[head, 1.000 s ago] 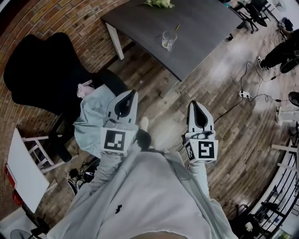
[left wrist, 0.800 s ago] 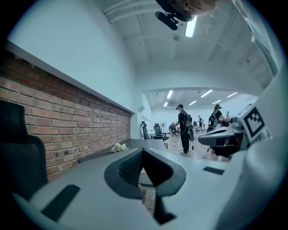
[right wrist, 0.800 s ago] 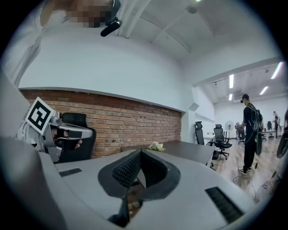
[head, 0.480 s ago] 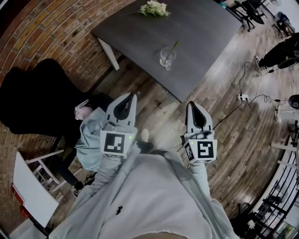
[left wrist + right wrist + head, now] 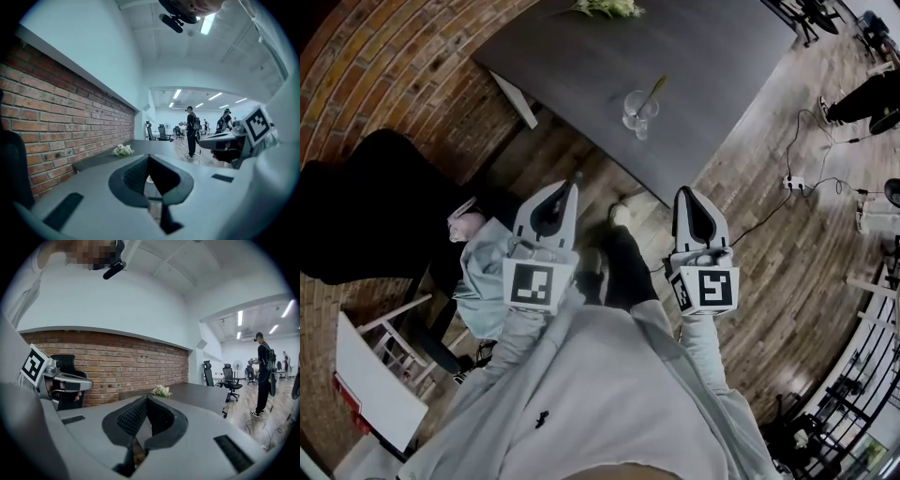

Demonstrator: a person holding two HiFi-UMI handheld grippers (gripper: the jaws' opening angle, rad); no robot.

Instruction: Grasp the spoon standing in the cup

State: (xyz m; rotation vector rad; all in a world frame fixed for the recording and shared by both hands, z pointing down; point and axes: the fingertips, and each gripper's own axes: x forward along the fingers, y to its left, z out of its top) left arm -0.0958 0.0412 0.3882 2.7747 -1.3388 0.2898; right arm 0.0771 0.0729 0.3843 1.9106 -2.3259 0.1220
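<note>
A clear glass cup [image 5: 637, 108] stands near the front edge of the dark grey table [image 5: 703, 56], with a light-handled spoon [image 5: 654, 89] leaning in it. Both grippers are held over the wooden floor, short of the table and well apart from the cup. My left gripper [image 5: 569, 186] is shut with nothing between its jaws, and its tips meet in the left gripper view [image 5: 148, 158]. My right gripper [image 5: 685, 192] is also shut and empty, jaws closed together in the right gripper view [image 5: 147, 398]. The cup lies ahead, between the two.
A bunch of white flowers [image 5: 605, 7] lies at the table's far side. A black office chair [image 5: 366, 206] with a pale cloth [image 5: 483, 267] stands left by the brick wall. A power strip and cables [image 5: 792, 183] lie on the floor right. People stand far off [image 5: 191, 131].
The person has stepped toward the table, one leg now forward between the grippers. The cup and table sit nearer in the head view. Both grippers stay shut and level.
</note>
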